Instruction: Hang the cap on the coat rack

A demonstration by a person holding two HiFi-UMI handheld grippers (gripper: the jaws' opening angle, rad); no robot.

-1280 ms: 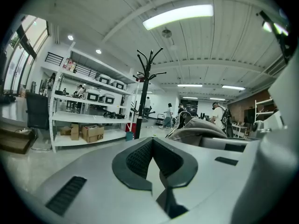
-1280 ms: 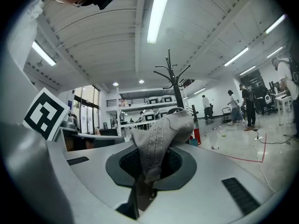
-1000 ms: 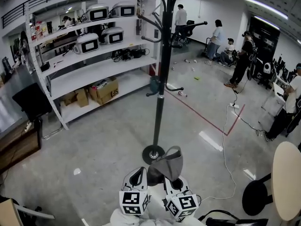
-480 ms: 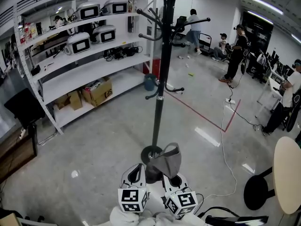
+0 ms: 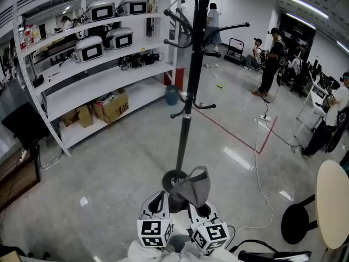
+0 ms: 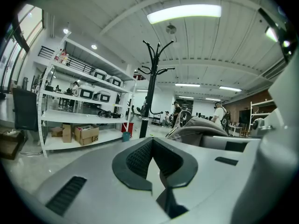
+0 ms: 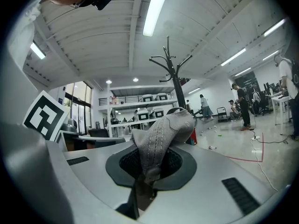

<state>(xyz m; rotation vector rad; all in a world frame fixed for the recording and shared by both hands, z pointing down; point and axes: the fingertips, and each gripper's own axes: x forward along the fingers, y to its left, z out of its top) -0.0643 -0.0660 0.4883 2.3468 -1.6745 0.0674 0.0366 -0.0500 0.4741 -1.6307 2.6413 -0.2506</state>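
Note:
A grey cap [image 5: 193,187] hangs crumpled from my right gripper [image 5: 197,205], which is shut on its fabric. In the right gripper view the cap [image 7: 161,134] is pinched between the black pads of that gripper [image 7: 150,169]. My left gripper [image 5: 159,200] is just to the left, shut with nothing in it; its pads meet at the tip in the left gripper view [image 6: 153,141]. The black coat rack [image 5: 185,119] stands straight ahead, its round base [image 5: 173,178] just beyond the cap. Its hooks [image 5: 223,27] branch high above. The rack also shows in both gripper views [image 6: 150,97] [image 7: 175,78].
A white shelf unit [image 5: 103,75] with machines and cardboard boxes stands at the left. A round table [image 5: 334,206] and a black stool [image 5: 297,225] are at the right. A white cable [image 5: 262,168] and red floor tape [image 5: 234,135] lie beyond the rack. People [image 5: 271,64] stand far back.
The view has drawn a little nearer to the coat rack, whose hooks now loom larger. Both grippers and the held cap keep their place in the picture. A person in the background has walked on.

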